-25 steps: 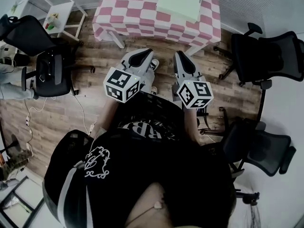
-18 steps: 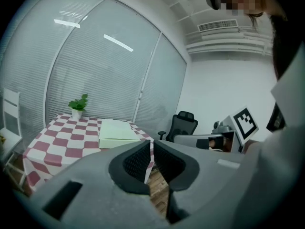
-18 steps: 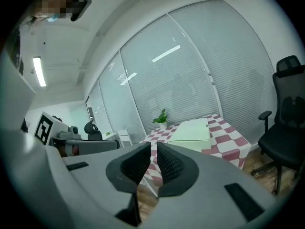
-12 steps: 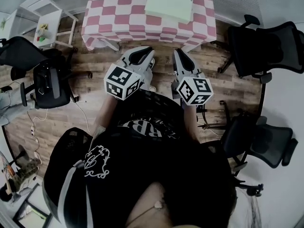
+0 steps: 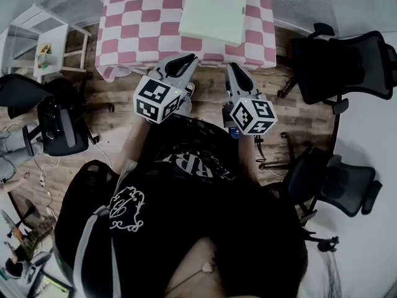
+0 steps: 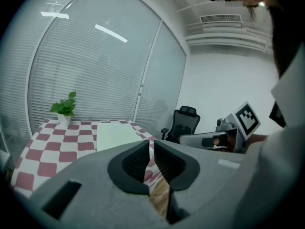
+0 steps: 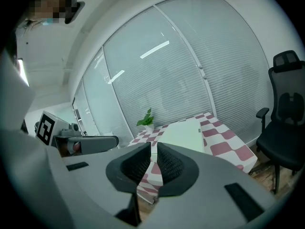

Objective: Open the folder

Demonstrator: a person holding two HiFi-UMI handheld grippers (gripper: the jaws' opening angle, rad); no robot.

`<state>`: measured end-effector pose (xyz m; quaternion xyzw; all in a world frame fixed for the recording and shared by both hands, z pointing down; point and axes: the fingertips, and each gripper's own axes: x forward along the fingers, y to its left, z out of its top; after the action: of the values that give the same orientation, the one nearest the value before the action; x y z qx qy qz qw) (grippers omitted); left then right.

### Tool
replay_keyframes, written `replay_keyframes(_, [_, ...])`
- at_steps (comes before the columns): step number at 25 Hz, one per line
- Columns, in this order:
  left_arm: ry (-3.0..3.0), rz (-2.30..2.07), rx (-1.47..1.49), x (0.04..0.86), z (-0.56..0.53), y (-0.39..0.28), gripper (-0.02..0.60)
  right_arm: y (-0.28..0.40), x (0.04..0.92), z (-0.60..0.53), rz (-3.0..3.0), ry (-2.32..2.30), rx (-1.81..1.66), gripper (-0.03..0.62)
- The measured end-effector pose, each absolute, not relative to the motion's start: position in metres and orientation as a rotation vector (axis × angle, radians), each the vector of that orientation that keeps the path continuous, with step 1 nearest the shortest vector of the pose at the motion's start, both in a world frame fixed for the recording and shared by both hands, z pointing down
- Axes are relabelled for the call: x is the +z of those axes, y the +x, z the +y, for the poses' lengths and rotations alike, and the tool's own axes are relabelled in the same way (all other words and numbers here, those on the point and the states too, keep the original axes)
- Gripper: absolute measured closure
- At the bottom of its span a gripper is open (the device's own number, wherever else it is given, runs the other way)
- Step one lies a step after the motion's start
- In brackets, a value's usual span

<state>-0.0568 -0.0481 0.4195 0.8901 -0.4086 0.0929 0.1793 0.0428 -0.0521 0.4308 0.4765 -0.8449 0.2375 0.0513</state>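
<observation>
1. The folder [image 5: 214,10] was pale green and closed. It lay flat on the checked table [image 5: 130,17], right of centre in the head view.
2. Both grippers were held side by side at the table's near edge, well short of the folder and touching nothing.
3. The left gripper [image 5: 188,59] had its jaws together and empty. So did the right gripper [image 5: 234,67].
4. The step in hand looked like the approach. Done well, the jaws would part before reaching the cover, then slip under its free edge. Which edge opened could not be told.
</observation>
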Motion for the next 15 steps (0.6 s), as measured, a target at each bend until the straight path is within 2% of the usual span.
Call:
replay_keyframes(3, [2.527,-1.12,0.316,0.431,-0.076,-0.058,0.541,0.043,0.442,-0.078,-2.517,1.464,0.739,0.55])
replay_keyframes(6, [2.554,-1.056,0.373,0.435,-0.086,-0.049,0.461,0.05,0.444,-0.09,-2.484,1.486,0.749,0.551])
replay_keyframes(7, [2.563,-1.041,0.388,0.436,-0.089,-0.047,0.454,0.051,0.445,-0.093,-2.476,1.493,0.75,0.55])
replay_keyframes(15, [2.596,-0.926,0.478,0.46,-0.14,-0.038,0.454,0.065,0.467,-0.133,-2.37,1.58,0.813,0.549])
